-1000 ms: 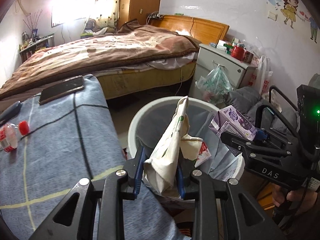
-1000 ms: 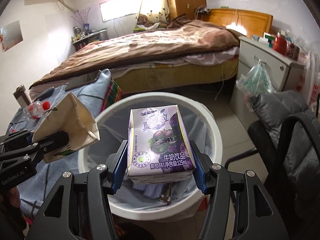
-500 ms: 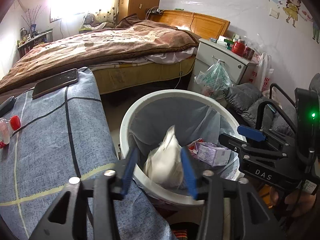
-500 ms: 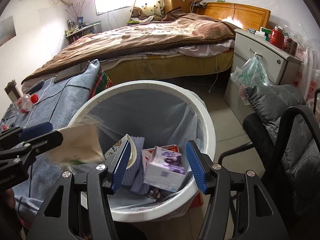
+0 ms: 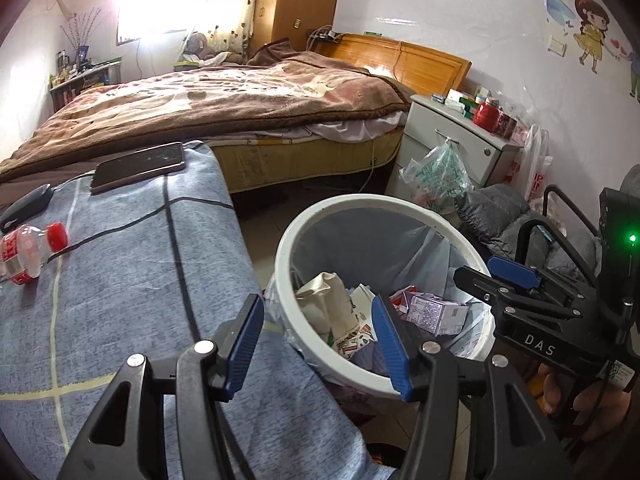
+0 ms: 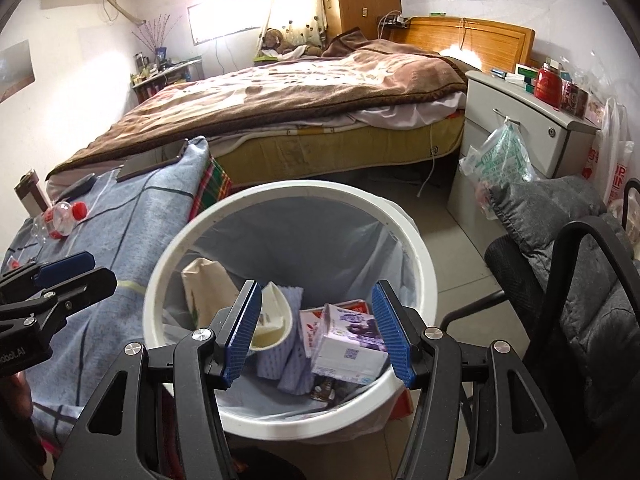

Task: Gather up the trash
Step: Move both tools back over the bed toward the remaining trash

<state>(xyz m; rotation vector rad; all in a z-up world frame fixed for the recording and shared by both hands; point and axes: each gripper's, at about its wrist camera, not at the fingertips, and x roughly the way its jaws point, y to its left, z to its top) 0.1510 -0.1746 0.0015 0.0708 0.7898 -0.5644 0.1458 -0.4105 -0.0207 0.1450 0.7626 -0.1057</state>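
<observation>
A white trash bin (image 5: 360, 208) with a grey liner stands beside the blue-cloth table; it also shows in the right wrist view (image 6: 280, 200). Inside lie a cream paper bag (image 5: 324, 300), also seen from the right wrist (image 6: 206, 284), and a purple milk carton (image 5: 438, 312), which the right wrist view (image 6: 348, 344) shows too, among other scraps. My left gripper (image 5: 318, 342) is open and empty above the bin's near rim. My right gripper (image 6: 318, 330) is open and empty over the bin.
On the blue-cloth table (image 5: 120, 280) lie a crushed plastic bottle with a red cap (image 5: 28, 248), a phone (image 5: 138, 166) and a mouse (image 5: 26, 206). A bed (image 5: 200, 112), a nightstand (image 5: 460, 140) and a dark chair (image 6: 580, 280) surround the bin.
Both grippers opened. The paper bag dropped from my left gripper and the milk carton from my right; both now lie in the bin.
</observation>
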